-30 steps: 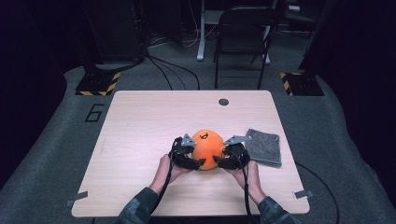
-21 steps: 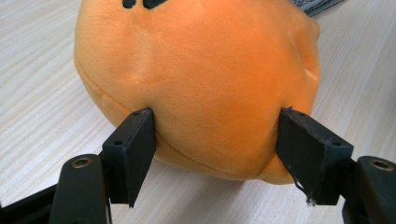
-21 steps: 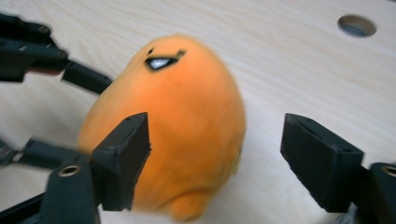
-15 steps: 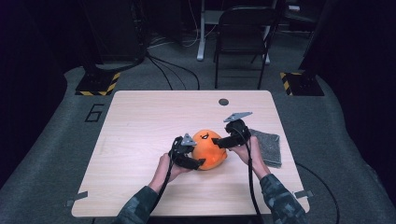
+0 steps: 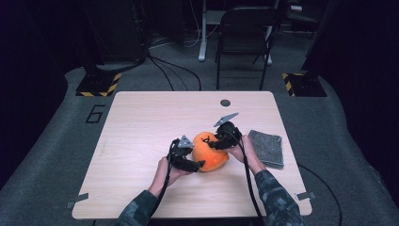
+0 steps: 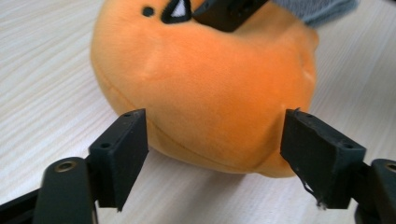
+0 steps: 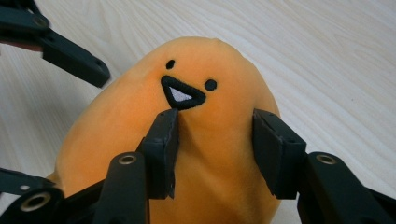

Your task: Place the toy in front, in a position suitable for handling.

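An orange plush toy (image 5: 209, 153) with a stitched black face lies on the wooden table (image 5: 141, 122), right of centre. My left gripper (image 5: 199, 161) is at the toy's near-left side. In the left gripper view it (image 6: 217, 154) is open, its jaws straddling the toy's (image 6: 205, 84) lower bulge. My right gripper (image 5: 214, 141) comes down on the toy's top from the right. In the right gripper view it (image 7: 217, 135) pinches a ridge of the plush (image 7: 210, 60) just below the mouth.
A folded grey cloth (image 5: 267, 147) lies flat to the right of the toy, near the table's right edge. A small round hole (image 5: 225, 102) sits near the far edge. A folding chair (image 5: 244, 33) stands beyond the table.
The right gripper left the toy's right side, rose, and came down onto its top, where it now pinches the plush. The left gripper has stayed in place.
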### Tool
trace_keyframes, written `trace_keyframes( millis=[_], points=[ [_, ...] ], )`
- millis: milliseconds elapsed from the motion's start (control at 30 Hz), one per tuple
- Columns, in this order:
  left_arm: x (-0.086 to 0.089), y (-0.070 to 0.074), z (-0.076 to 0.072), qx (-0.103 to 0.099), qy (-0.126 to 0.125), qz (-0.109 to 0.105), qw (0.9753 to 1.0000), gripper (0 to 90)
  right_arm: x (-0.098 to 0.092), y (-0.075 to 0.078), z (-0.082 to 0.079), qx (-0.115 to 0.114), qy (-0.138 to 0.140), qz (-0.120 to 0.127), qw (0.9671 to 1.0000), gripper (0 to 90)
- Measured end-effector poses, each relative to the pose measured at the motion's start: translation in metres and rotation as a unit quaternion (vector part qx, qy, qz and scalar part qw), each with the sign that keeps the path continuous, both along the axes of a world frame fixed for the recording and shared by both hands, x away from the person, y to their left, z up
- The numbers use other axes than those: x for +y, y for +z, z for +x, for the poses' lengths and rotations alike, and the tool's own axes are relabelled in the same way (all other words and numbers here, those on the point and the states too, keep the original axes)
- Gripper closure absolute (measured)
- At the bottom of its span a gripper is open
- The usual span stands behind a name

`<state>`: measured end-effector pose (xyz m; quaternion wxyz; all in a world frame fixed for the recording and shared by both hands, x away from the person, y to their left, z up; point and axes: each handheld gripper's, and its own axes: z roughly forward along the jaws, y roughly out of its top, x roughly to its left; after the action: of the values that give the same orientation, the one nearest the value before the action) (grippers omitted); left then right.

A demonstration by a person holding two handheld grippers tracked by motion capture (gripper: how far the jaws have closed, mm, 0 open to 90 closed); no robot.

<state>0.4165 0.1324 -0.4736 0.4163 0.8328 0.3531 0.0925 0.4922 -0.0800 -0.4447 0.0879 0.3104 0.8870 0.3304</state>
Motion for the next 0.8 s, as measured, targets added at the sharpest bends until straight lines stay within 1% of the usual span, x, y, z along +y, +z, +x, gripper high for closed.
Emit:
trace_keyframes(
  millis=[33,67,100,133,167,233,267,300,333,367,400,433,467,500,533,567,600,633,667,700,733,767,800],
  points=[
    [0.001,0.0,-0.003,-0.003,0.008,0.0,1.0,22.3,0.0,-0.001,0.0,-0.004,-0.002,-0.003,1.0,53.4],
    [-0.001,-0.002,-0.009,-0.003,0.018,0.005,0.9998,21.3,0.0,-0.001,0.0,-0.001,-0.003,-0.008,1.0,53.8],
    [-0.001,-0.002,-0.009,-0.003,0.018,0.005,0.9998,21.3,0.0,-0.002,-0.001,0.0,0.0,-0.009,1.0,53.9],
    [-0.003,-0.004,-0.011,-0.001,0.023,0.011,0.9997,21.3,0.0,-0.002,-0.001,0.0,0.0,-0.009,1.0,53.9],
    [-0.006,-0.007,-0.012,0.001,0.027,0.017,0.9995,21.4,0.0,-0.002,-0.001,-0.005,0.0,-0.01,0.9999,54.0],
    [-0.011,-0.013,-0.011,0.018,0.034,0.027,0.9989,22.1,-0.001,-0.004,-0.001,-0.004,0.005,-0.011,0.9999,54.9],
    [-0.012,-0.016,-0.01,0.024,0.04,0.023,0.9986,22.6,0.0,-0.005,-0.003,0.002,0.001,-0.013,0.9999,56.5],
    [-0.012,-0.017,-0.009,0.026,0.039,0.024,0.9986,22.6,0.0,-0.005,-0.003,0.002,0.001,-0.013,0.9999,56.5],
    [-0.014,-0.02,-0.008,0.032,0.042,0.025,0.9983,25.6,0.0,-0.007,-0.003,0.004,0.006,-0.014,0.9999,59.3],
    [-0.016,-0.021,-0.008,0.033,0.042,0.031,0.9981,28.3,0.0,-0.008,-0.003,0.006,0.008,-0.017,0.9998,60.7],
    [-0.017,-0.022,-0.009,0.032,0.039,0.035,0.9981,33.2,0.0,-0.009,-0.003,0.008,0.008,-0.016,0.9998,62.8],
    [-0.017,-0.022,-0.009,0.032,0.039,0.035,0.9981,40.1,0.0,-0.009,-0.003,0.008,0.008,-0.016,0.9998,62.8],
    [-0.02,-0.024,-0.01,0.026,0.042,0.039,0.998,40.1,0.0,-0.011,-0.003,0.011,0.01,-0.016,0.9998,65.0],
    [-0.022,-0.024,-0.01,0.023,0.041,0.042,0.998,46.9,0.001,-0.014,-0.004,0.009,0.008,-0.019,0.9997,67.3],
    [-0.024,-0.024,-0.011,0.012,0.041,0.05,0.9978,52.5,0.001,-0.016,-0.005,0.01,0.009,-0.018,0.9998,69.4],
    [-0.024,-0.023,-0.012,0.001,0.04,0.054,0.9977,63.0,-0.001,-0.019,-0.006,0.004,0.002,-0.006,1.0,74.0],
    [-0.024,-0.023,-0.012,0.001,0.04,0.054,0.9977,67.3,-0.001,-0.019,-0.006,0.004,0.002,-0.006,1.0,74.0],
    [-0.023,-0.022,-0.013,-0.004,0.04,0.052,0.9978,67.3,-0.001,-0.019,-0.008,0.003,0.001,0.0,1.0,76.4],
    [-0.022,-0.019,-0.013,-0.008,0.036,0.047,0.9982,75.4,-0.004,-0.014,-0.011,-0.016,-0.009,0.001,0.9998,80.7],
    [-0.021,-0.017,-0.013,-0.013,0.031,0.049,0.9982,75.4,-0.004,-0.014,-0.011,-0.016,-0.009,0.001,0.9998,80.7],
    [-0.018,-0.009,-0.013,-0.02,0.021,0.045,0.9986,78.3,-0.006,-0.004,-0.017,-0.031,-0.009,0.004,0.9995,81.8],
    [-0.016,-0.005,-0.012,-0.025,0.016,0.045,0.9985,79.0,-0.008,0.002,-0.02,-0.042,-0.009,0.001,0.9991,81.9],
    [-0.014,0.0,-0.011,-0.031,0.011,0.044,0.9985,79.3,-0.01,0.008,-0.023,-0.045,-0.01,-0.001,0.999,82.1]
  ],
)
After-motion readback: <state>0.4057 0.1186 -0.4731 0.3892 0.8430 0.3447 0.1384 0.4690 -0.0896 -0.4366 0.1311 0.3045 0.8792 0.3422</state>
